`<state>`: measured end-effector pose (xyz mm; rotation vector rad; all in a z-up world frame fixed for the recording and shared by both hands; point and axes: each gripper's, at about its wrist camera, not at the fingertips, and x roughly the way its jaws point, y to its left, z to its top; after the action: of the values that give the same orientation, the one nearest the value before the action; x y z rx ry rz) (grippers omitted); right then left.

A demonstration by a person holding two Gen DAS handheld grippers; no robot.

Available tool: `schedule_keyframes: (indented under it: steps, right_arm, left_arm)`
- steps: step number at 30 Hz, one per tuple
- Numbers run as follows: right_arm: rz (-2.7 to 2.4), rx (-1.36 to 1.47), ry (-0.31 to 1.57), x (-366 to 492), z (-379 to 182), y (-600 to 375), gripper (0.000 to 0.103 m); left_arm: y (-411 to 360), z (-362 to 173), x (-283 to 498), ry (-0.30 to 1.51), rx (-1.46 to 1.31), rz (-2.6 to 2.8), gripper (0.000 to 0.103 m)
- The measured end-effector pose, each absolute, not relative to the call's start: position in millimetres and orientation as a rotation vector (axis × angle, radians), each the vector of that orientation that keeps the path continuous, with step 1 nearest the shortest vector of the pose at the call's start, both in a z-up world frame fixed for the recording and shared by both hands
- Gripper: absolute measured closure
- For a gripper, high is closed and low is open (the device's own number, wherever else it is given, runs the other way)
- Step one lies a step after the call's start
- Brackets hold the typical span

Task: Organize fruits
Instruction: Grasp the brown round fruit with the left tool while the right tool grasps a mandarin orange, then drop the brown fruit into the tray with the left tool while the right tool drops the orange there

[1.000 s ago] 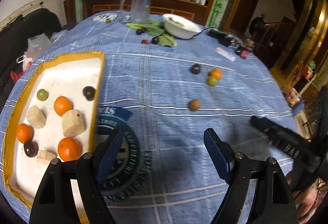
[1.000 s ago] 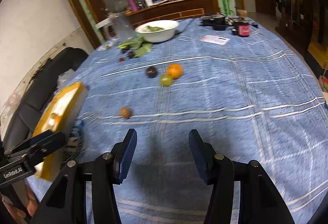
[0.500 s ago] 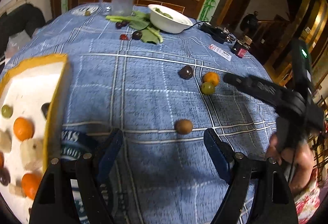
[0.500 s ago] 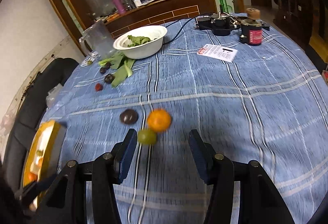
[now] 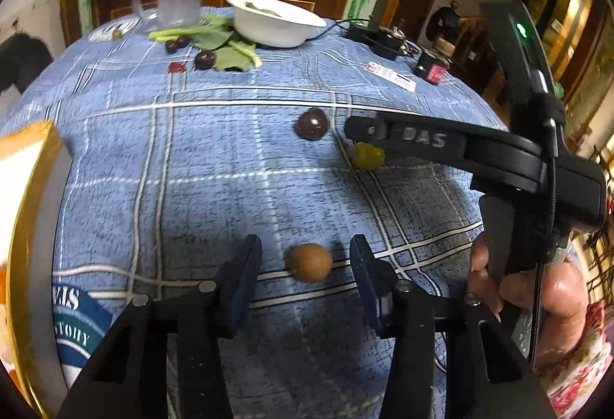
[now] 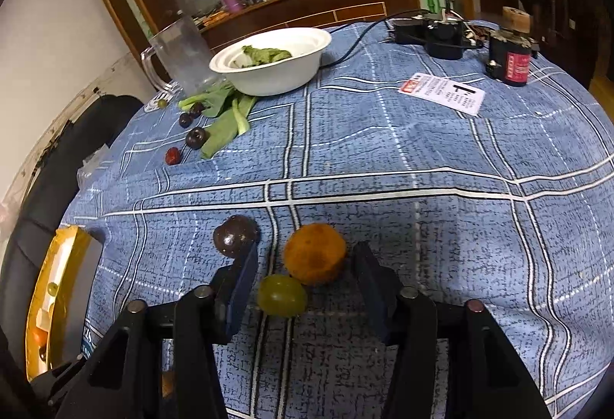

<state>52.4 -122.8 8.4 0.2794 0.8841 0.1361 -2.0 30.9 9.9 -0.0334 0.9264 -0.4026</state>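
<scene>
Fruits: we see brown fruit (image 5: 310,262) on blue tablecloth (image 5: 215,165) between left gripper (image 5: 305,267) pads, jaws just closing, gaps remain. Orange (image 6: 314,253) between right gripper (image 6: 303,275) pads, closing, untouched; green grape (image 6: 282,295) beside.
</scene>
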Motion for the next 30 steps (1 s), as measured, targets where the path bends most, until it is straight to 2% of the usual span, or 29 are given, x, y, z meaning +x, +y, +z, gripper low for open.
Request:
schedule_keyframes:
  steps: [1, 2, 3, 6, 18, 30]
  right_arm:
    - [0.136, 0.274, 0.886, 53, 8, -122, 0.060]
    - [0.138, 0.273, 0.886, 53, 8, -123, 0.061]
    - [0.139, 0.279, 0.886, 53, 8, -124, 0.062]
    - [0.136, 0.310, 0.877, 50, 9, -130, 0.069]
    - [0.160, 0.473, 0.820, 22, 28, -156, 0.069]
    - [0.206, 0.431, 0.784, -59, 73, -138, 0.069]
  left_arm:
    - [26, 10, -3, 0.920, -0.014, -0.410, 0.057]
    - [23, 9, -5, 0.913, 0.011, -0.408, 0.064]
    - [20, 9, -6, 0.908, 0.029, -0.412, 0.081]
    - [18, 15, -13, 0.861, 0.043, -0.420, 0.082]
    - [38, 27, -15, 0.795, -0.055, -0.425, 0.081]
    - [73, 48, -42, 0.754, -0.151, -0.406, 0.081]
